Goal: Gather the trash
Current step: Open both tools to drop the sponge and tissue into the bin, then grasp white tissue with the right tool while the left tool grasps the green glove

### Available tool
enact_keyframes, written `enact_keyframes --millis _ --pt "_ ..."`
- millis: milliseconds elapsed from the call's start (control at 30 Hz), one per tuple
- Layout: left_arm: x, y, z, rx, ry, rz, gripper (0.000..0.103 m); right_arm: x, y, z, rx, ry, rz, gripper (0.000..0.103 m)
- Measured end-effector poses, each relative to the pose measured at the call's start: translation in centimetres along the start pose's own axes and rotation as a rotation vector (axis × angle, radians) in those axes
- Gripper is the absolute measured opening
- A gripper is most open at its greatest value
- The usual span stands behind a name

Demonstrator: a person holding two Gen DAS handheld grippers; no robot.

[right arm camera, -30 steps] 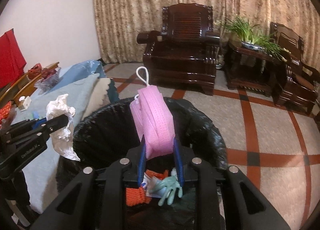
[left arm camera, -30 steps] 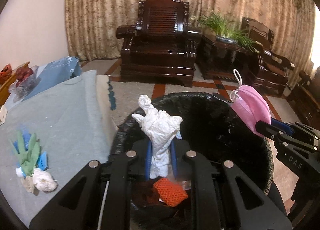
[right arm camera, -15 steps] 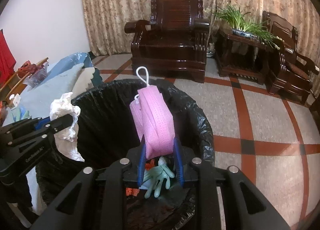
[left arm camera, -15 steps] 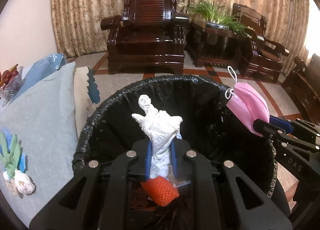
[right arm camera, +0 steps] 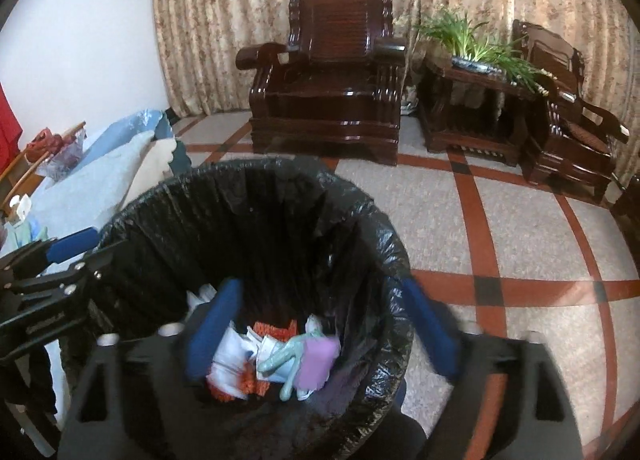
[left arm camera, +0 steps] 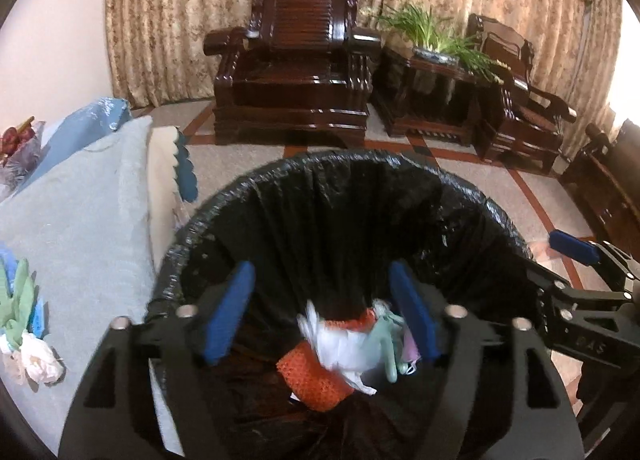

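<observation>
Bin (left arm camera: 472, 196) with black liner, wide round mouth, rim rolled over and crinkled all the way round; near rim hidden under both tools. To the left, just beside the rim, edge of a bed (left arm camera: 80, 220) under a pale blue blanket, more scraps (left arm camera: 24, 324) lying near its near-left edge, green and white. To the right and far side, bare tiled floor (right arm camera: 520, 244) with red bands, plenty of free room. Far off by the curtain (right arm camera: 240, 0), dark wooden armchair (right arm camera: 332, 80), side table with a green plant (right arm camera: 472, 40), second chair at far right.

Left tongs (left arm camera: 324, 316) tilted steeply down over the left part of the bin mouth, blue pads (left arm camera: 228, 312) spread wide and opening, nothing pinched between them. Right tongs (right arm camera: 320, 332) tilted down likewise over the right part, pads blurred, spread wide and opening, nothing gripped. In each wrist view the other tool reaching in from the side, tip over the rim.

Down in the bin, past the open pads: white tissue (left arm camera: 344, 344), blurred, over an orange net scrap (left arm camera: 312, 380); pink mask (right arm camera: 316, 360) lying at the right of the heap, touching a pale green glove (right arm camera: 288, 356); more white paper at the left of the pile
</observation>
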State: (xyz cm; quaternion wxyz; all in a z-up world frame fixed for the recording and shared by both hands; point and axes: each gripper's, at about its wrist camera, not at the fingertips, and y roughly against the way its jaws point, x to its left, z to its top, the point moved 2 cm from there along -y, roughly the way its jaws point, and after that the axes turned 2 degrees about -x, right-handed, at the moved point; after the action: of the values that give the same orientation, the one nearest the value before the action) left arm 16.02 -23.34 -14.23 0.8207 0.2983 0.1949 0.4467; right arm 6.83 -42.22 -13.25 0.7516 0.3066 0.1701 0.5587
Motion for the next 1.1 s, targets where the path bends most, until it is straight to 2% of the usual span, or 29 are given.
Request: enact_keyframes --millis 100,233,467,700,1000,1100 --pt "0.8 1.2 0.3 -0.022 0.009 0.008 0.077 0.5 0.7 0.5 -0.027 -0.001 0.013 0.091" --pt "2.3 3.2 0.9 -0.061 0.034 0.037 0.08 1.6 1.6 1.3 -0.058 0.008 0.034 0.091" --pt "6.7 7.5 1.0 -0.123 0.085 0.127 0.083 5.6 2.8 3.0 -0.101 0.059 0.094 0.094" --pt "13.1 11.2 -0.3 -0.148 0.176 0.254 0.084 12.1 2.7 4.0 -0.111 0.134 0.188 0.094" --pt "21.1 15.0 -3.2 -0.156 0.269 0.424 0.084 20.6 2.0 3.5 -0.102 0.231 0.315 0.094" --pt "23.2 15.8 -4.2 -0.146 0.293 0.459 0.084 23.4 1.6 3.0 -0.099 0.263 0.354 0.094"
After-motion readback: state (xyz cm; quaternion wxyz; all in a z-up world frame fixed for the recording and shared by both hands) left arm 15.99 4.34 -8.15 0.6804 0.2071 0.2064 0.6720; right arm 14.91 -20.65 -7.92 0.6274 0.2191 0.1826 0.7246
